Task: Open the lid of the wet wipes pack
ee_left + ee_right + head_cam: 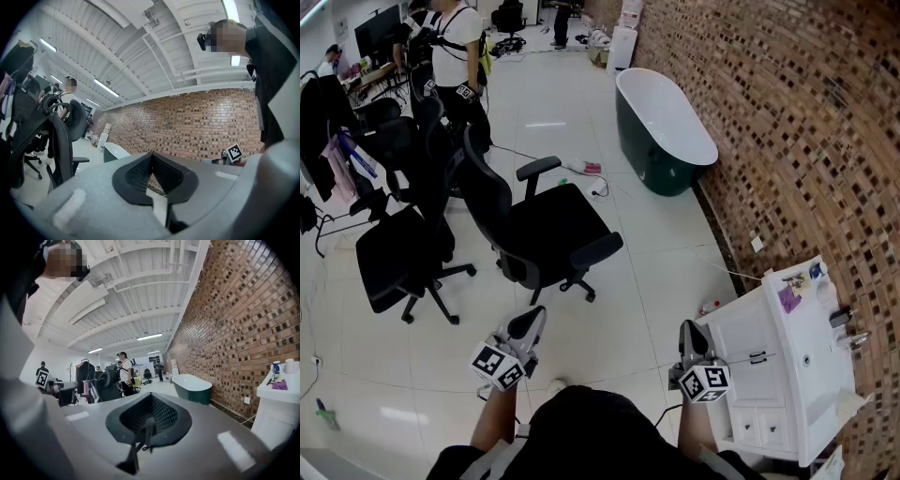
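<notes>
The left gripper [526, 325] is fully shut, its two jaws pressed together, and nothing is between them; the left gripper view shows the same closed black pads [140, 176]. The right gripper [694, 336] is shut too and holds nothing, as the right gripper view confirms [148, 420]. Both are held in the air in front of the person, roughly level, above the white tiled floor [609, 319], and they touch nothing.

Just beside the right gripper, on its right, stands a white cabinet [764, 375] with drawers and a basin in its top, set against the brick wall [787, 112]. At the far end of the cabinet top lie some small things: a purple thing [788, 299], a blue cup [275, 367] and a white roll [289, 365]. Whether one of them is the wet wipes pack I cannot tell; it is well apart from both grippers.

Further along the wall stands a dark green bathtub [666, 127], white inside. To the left of the grippers are black office chairs [548, 230], and behind them a person [457, 47] stands.
</notes>
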The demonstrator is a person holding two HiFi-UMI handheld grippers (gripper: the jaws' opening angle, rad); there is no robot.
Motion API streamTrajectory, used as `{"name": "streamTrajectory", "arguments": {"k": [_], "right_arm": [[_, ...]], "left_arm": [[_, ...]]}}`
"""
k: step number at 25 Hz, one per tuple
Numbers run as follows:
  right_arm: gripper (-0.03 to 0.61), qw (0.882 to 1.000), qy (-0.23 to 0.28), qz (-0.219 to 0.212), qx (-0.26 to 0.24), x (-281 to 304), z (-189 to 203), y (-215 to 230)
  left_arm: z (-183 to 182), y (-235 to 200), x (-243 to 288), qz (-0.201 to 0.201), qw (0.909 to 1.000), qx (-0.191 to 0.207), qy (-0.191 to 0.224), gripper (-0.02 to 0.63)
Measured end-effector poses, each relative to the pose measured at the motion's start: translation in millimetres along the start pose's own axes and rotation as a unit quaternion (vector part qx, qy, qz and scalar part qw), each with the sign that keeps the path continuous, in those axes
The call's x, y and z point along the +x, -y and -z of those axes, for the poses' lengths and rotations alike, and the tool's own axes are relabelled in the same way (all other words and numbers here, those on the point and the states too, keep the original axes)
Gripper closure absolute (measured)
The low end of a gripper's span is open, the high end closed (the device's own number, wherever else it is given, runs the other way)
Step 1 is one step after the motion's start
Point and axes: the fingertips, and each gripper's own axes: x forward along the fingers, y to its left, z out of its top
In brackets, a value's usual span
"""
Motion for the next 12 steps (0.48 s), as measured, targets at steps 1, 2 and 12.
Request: {"name": "streamTrajectory", "arguments": {"k": [1, 2, 12], "right_arm": [[0.577, 1.0, 0.002, 0.002, 0.002, -0.1, -2.1, -2.5], [0.577, 1.0, 0.005, 0.004, 0.004, -0.7, -3.6, -4.9], [0.577, 0.996, -0.004, 0.093, 0.013, -53.6, 1.9, -7.0]], "left_arm": [[-1.2, -1.9, 0.6, 0.004, 1.0, -0.001, -0.001, 0.612], [-2.2, -3.8, 1.1, 0.008, 1.0, -0.002, -0.002, 0.612], [28.4, -6.5, 12.9, 0.073, 0.9964, -0.03, -0.032, 0.613]]}}
